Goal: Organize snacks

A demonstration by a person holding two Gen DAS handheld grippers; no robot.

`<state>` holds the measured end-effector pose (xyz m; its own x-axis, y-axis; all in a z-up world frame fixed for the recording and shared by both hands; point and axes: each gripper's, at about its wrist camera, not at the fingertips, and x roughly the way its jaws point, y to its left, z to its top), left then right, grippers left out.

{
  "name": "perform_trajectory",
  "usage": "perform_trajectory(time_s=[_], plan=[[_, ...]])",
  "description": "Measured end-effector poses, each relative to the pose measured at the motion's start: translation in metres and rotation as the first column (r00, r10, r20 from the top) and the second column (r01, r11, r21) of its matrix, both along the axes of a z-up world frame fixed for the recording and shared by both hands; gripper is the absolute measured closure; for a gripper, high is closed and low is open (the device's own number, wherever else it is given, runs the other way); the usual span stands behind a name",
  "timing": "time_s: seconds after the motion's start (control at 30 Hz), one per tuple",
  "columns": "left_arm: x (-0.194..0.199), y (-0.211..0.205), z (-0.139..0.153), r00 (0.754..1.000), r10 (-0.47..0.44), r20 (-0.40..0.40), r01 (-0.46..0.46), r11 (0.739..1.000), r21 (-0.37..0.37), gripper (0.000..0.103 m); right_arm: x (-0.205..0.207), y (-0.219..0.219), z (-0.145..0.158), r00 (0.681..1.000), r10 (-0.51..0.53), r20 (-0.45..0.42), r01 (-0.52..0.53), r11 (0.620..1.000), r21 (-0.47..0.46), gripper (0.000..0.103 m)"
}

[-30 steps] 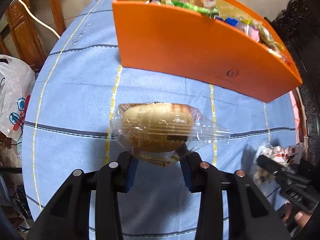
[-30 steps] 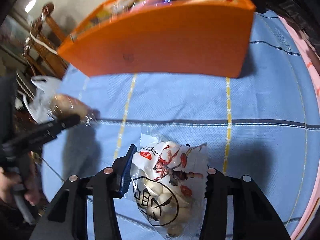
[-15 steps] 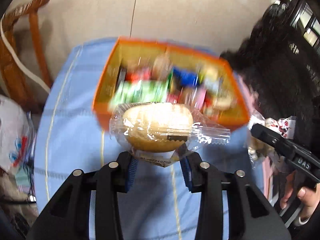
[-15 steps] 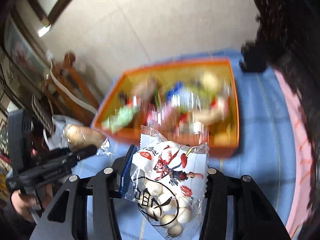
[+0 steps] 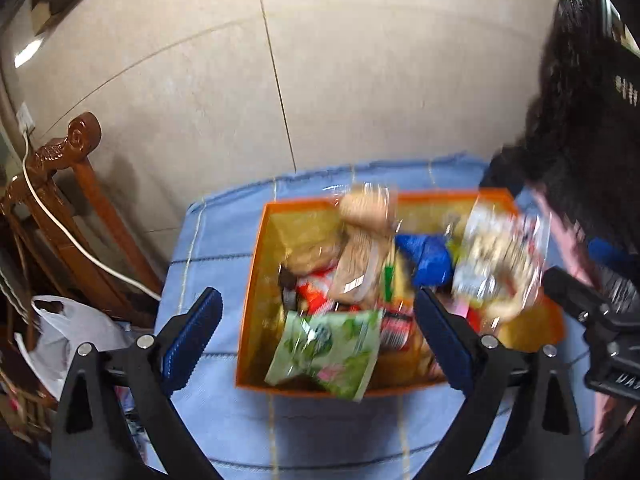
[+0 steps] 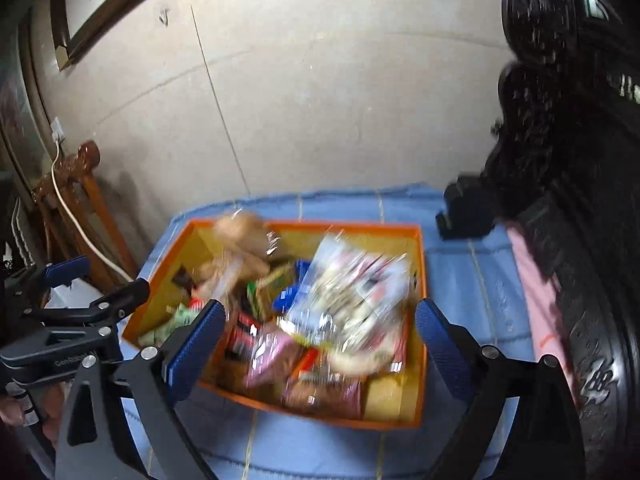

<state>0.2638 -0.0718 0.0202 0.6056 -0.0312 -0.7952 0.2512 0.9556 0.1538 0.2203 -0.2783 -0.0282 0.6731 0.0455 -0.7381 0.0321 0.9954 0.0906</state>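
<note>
Left gripper [image 5: 316, 340]: jaws opening, spread wide, nothing pinched; it hung above the orange box [image 5: 250, 304].
Bread packet [image 5: 362, 236]: blurred, clear of the pads, over the box's far half.
Left-view room: blue cloth [image 5: 208, 248] bare left of the box; wooden chair [image 5: 76, 184] beyond the desk edge.
Right gripper [image 6: 318, 346]: jaws opening, spread wide, gripping nothing.
White snack bag [image 6: 352, 292]: blurred, over the snacks in the box's right half.
Right-view room: bare cloth right of the box; dark carved furniture [image 6: 580, 208] close alongside.
</note>
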Motion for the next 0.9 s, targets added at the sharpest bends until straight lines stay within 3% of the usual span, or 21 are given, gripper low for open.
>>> perform_trajectory(time_s=[0.1,0.3,0.6,0.9], plan=[[-0.014,0.003,-0.006,1.0,-0.004,-0.03,0.004,1.0,-0.001,0.009,-0.008,0.004,-0.005,1.0,-0.012,-0.025,0.012,1.0,0.018,0.007],[-0.04,0.008,-0.003,0.997,-0.028,-0.072,0.027,0.999,-0.024,0.008,-0.029,0.017,0.001,0.999,-0.025,-0.036,0.023,0.998,-0.053,0.006],[-0.078,0.025,0.006,0.993,-0.009,-0.121,-0.001,0.997,-0.078,0.005,-0.065,0.03,0.012,0.998,-0.048,-0.049,0.045,0.996,-0.078,0.004],[-0.103,0.034,0.02,0.994,-0.015,-0.106,0.006,0.996,-0.092,0.004,-0.088,0.04,0.025,0.998,-0.058,-0.033,0.055,0.994,-0.09,0.004]])
